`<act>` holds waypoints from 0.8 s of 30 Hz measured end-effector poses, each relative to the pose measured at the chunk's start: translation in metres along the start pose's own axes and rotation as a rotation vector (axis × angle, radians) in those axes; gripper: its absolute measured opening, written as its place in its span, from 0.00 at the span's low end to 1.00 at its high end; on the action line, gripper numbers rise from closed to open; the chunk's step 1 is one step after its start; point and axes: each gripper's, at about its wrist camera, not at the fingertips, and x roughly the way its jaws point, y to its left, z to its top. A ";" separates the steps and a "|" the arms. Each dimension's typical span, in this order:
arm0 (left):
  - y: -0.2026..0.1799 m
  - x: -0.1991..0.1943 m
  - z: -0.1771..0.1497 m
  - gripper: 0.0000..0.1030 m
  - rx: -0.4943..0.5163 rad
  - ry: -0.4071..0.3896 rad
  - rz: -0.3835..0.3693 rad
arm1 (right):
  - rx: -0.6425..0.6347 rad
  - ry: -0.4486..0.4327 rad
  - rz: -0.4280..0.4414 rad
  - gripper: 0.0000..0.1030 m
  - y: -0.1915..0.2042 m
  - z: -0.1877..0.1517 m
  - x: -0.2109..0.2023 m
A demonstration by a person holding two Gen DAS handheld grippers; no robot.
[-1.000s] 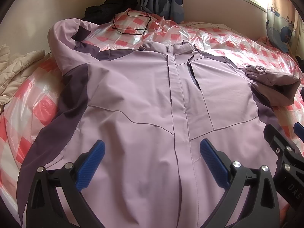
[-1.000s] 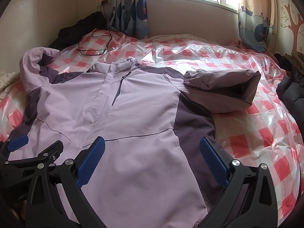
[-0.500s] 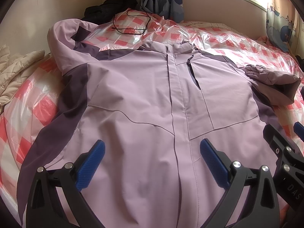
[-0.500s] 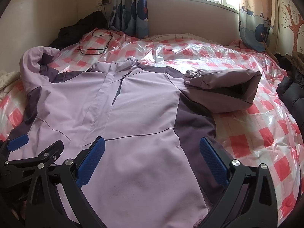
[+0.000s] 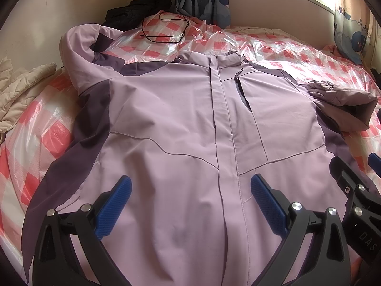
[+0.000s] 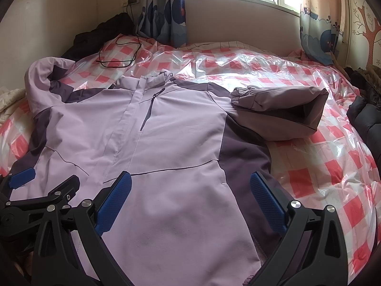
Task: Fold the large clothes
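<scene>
A lilac jacket [image 5: 185, 128] with dark purple side panels lies front up on the bed; it also shows in the right wrist view [image 6: 166, 143]. Its right sleeve [image 6: 281, 109] is folded back on itself beside the body, cuff toward the collar. Its left sleeve [image 5: 78, 52] runs up toward the wall. My left gripper [image 5: 190, 202] is open and empty above the jacket's lower front. My right gripper [image 6: 190, 200] is open and empty above the lower right part, beside the left one [image 6: 23, 178].
The bed has a red-and-white check cover under clear plastic [image 6: 333, 166]. A black cable [image 5: 164, 28] and dark clothes [image 5: 138, 7] lie at the far left corner. A beige quilt [image 5: 19, 90] lies at left, dark garments [image 6: 366, 119] at right. Curtains and a window stand behind.
</scene>
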 end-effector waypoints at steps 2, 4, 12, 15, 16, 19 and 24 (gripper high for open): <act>0.000 0.000 0.000 0.93 0.001 0.000 -0.001 | -0.001 -0.001 -0.001 0.93 0.000 0.000 0.000; 0.001 0.001 0.000 0.93 0.002 -0.001 0.000 | -0.005 -0.001 -0.003 0.93 0.000 0.000 0.001; 0.003 0.001 0.000 0.93 0.000 0.001 -0.009 | -0.017 0.002 -0.016 0.93 -0.001 -0.003 0.003; 0.002 0.002 0.001 0.93 0.000 0.007 -0.018 | -0.036 -0.002 -0.033 0.93 0.002 -0.001 0.002; 0.003 0.002 0.002 0.93 -0.003 0.009 -0.023 | -0.057 -0.011 -0.046 0.93 0.003 -0.001 -0.001; 0.001 0.004 0.006 0.93 -0.005 0.013 -0.029 | -0.166 -0.048 -0.116 0.93 0.011 0.009 -0.013; 0.007 0.017 0.012 0.93 -0.070 0.056 -0.063 | -0.419 -0.043 -0.242 0.93 -0.002 0.053 -0.001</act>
